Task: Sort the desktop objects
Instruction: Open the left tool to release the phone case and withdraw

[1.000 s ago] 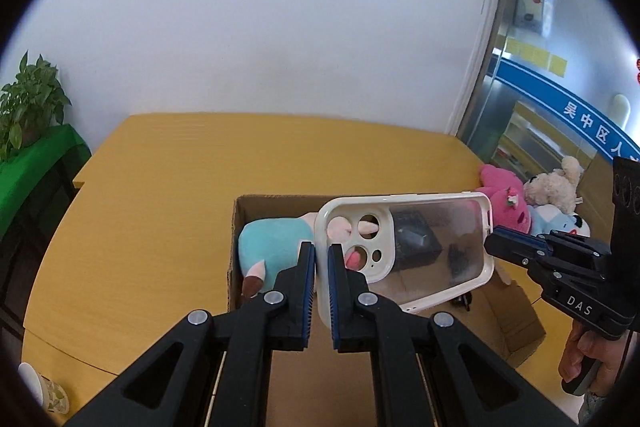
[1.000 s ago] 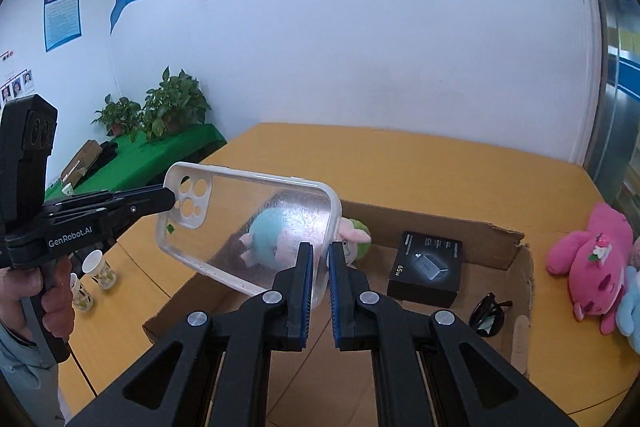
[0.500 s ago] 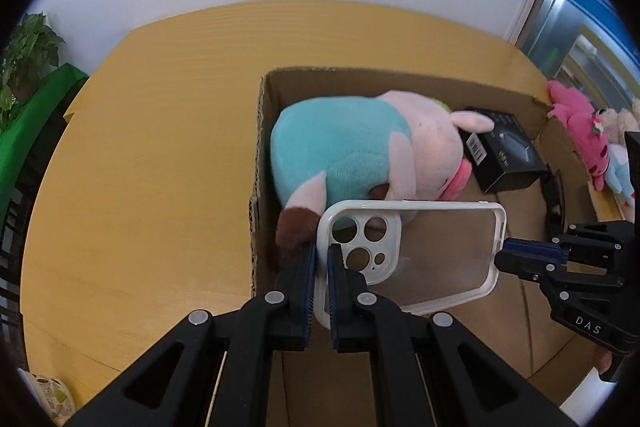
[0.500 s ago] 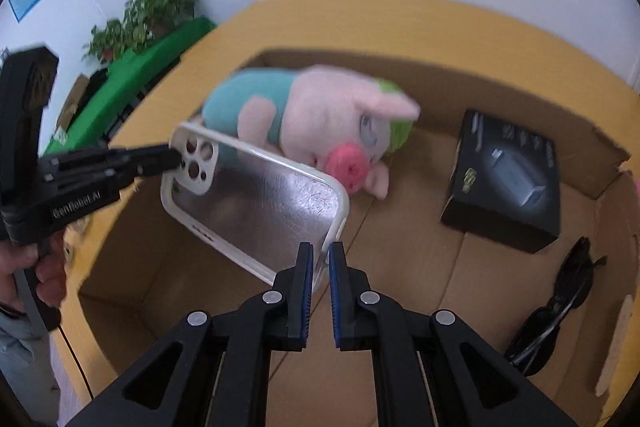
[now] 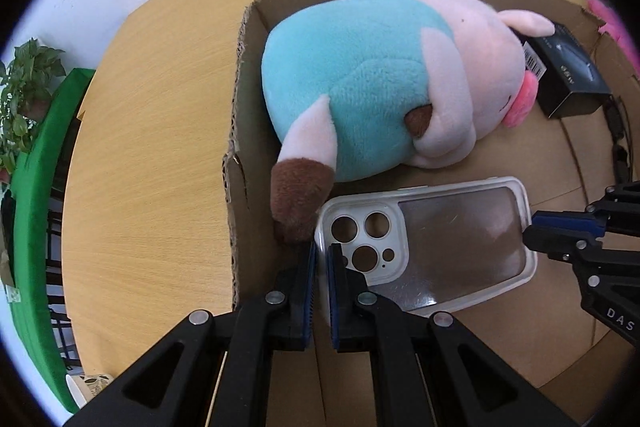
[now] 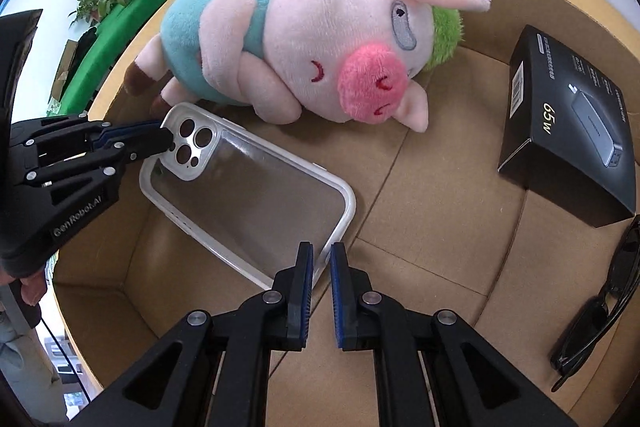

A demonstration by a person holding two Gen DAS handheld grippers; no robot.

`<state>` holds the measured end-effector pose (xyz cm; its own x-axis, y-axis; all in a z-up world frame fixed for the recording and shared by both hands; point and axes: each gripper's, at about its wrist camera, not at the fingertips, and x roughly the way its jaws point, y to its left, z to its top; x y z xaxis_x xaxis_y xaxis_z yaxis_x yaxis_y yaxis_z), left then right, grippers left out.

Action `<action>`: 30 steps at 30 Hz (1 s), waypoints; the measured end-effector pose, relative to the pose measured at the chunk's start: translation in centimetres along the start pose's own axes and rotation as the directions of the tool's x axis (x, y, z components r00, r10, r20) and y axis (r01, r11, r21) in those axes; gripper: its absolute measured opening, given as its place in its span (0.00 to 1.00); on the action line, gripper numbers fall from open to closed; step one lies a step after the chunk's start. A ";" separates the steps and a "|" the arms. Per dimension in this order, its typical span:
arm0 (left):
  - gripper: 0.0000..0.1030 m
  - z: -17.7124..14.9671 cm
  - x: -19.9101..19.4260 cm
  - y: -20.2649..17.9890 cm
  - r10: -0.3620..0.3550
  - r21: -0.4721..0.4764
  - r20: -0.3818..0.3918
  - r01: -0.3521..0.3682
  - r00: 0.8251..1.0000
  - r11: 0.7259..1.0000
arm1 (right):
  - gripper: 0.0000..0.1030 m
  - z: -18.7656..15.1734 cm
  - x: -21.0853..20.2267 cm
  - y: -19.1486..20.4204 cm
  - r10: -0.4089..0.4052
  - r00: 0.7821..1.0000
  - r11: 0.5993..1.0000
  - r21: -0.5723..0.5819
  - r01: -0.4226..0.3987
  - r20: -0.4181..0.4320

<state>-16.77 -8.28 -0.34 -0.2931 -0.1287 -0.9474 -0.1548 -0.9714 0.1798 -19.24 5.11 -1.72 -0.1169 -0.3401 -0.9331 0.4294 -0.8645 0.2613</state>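
Left wrist view. The left gripper (image 5: 322, 255) is clenched on the camera-hole corner of the clear phone case (image 5: 440, 247), which lies low inside the cardboard box (image 5: 240, 75), just ahead and to the right of the fingers. The plush pig (image 5: 380, 75) lies beyond the case, its brown foot touching the case's near corner. The right gripper (image 5: 536, 231) meets the far end of the case. This view alone shows the yellow surface (image 5: 152, 147) outside the box's left wall.

Right wrist view. The right gripper (image 6: 319, 267) is closed to a narrow gap over the case's (image 6: 248, 195) bottom corner; whether the pads press the rim cannot be told. The left gripper (image 6: 166, 143) pinches the opposite end. Only here do the black carton (image 6: 568, 131) and sunglasses (image 6: 600, 303) show fully, to the right, well clear.

To place well, judged from both views: keep the case level, settle it on the bare box floor short of the pig, then loosen both ends together.
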 end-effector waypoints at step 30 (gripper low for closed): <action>0.77 -14.0 -20.2 -4.4 -0.106 -0.045 0.735 0.205 0.669 0.978 | 0.99 -18.8 -17.4 2.6 -0.340 0.722 0.940 0.221 0.258 0.602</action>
<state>3.10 -4.20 14.33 -0.8736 0.1637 -0.4583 -0.1687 -0.9852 -0.0303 0.74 15.77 10.50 -0.7699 -0.1747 -0.6138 0.1759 -0.9826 0.0591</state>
